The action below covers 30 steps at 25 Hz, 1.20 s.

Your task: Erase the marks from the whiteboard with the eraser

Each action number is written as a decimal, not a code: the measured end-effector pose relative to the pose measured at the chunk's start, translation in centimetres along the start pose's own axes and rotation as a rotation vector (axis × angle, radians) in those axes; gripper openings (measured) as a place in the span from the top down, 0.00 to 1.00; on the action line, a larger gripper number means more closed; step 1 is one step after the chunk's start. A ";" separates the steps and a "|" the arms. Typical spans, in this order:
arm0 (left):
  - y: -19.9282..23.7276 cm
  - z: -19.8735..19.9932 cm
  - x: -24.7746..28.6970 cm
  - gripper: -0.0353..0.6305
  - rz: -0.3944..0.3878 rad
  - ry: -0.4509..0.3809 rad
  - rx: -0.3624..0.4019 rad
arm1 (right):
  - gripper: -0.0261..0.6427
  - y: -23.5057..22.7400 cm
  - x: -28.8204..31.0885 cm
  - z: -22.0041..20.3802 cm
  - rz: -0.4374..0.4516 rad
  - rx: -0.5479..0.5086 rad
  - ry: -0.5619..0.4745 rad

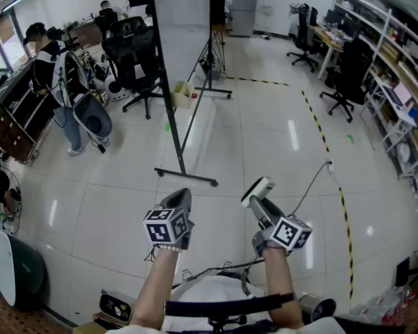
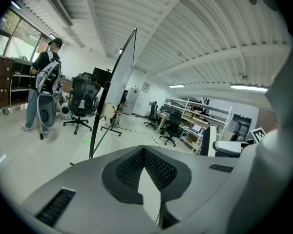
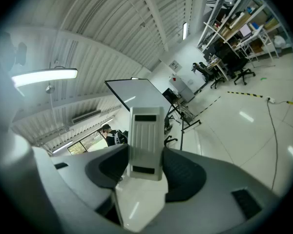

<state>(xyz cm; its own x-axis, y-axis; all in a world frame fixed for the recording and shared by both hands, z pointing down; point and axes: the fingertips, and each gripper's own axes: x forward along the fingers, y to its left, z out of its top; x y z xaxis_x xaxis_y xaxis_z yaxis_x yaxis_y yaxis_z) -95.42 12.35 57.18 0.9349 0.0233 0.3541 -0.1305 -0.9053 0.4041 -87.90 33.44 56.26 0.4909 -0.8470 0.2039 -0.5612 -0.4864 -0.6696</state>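
**Eraser clamped on the right, left jaws closed on nothing**

Right gripper [image 3: 146, 168] first: its jaws are pinched on the eraser [image 3: 146, 141], one dark pad on each long side. The eraser is a white, oblong block with a ribbed face and a dark slot near each end. It stands up out of the jaws and points toward the whiteboard [image 3: 136, 94]. In the head view the same block pokes out at the centre-right, above the right gripper's marker cube [image 1: 291, 233].

Over to the left gripper [image 2: 144, 153]. Its mesh pads [image 2: 129, 172] meet at the tips, and only a narrow wedge of floor shows below that point. The jaws are pressed together and carry nothing.

The whiteboard sits at the upper centre of the head view, well apart from both grippers, on a dark wheeled stand [image 1: 187, 176] on the pale tiled floor [image 1: 265, 131]. It is turned at a sharp angle to that camera, and its top is cut off by the frame's upper edge. In the left gripper view it is almost edge-on, a thin curved strip. In the right gripper view its face shows as a plain light panel, too small and distant to make out any marks.

A person [image 1: 56, 75] stands at the upper left of the head view near dark office chairs [image 1: 136, 61], face mosaicked. Shelving [image 1: 397, 82] runs down the right edge, partly cropped. The holder's forearms enter from the bottom of the frame, and their body below is cut off.
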 end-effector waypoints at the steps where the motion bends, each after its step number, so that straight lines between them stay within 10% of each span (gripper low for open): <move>1: -0.1 0.2 0.2 0.97 -0.002 0.000 0.003 | 0.59 -0.1 0.1 0.2 -0.003 -0.001 -0.002; 16: -2.8 2.4 3.6 0.97 0.031 -0.024 -0.022 | 0.59 -3.1 1.6 5.4 0.107 -0.012 0.000; 30: -0.3 17.8 17.8 0.97 0.089 -0.127 -0.038 | 0.59 -1.9 23.7 19.3 0.334 -0.248 0.152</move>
<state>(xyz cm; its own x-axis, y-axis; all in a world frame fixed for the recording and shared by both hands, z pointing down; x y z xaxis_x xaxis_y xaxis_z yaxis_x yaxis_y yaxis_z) -72.88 5.44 48.33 0.9531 -0.1126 0.2810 -0.2249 -0.8848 0.4080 -62.38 18.44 48.56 0.1623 -0.9793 0.1208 -0.8242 -0.2019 -0.5291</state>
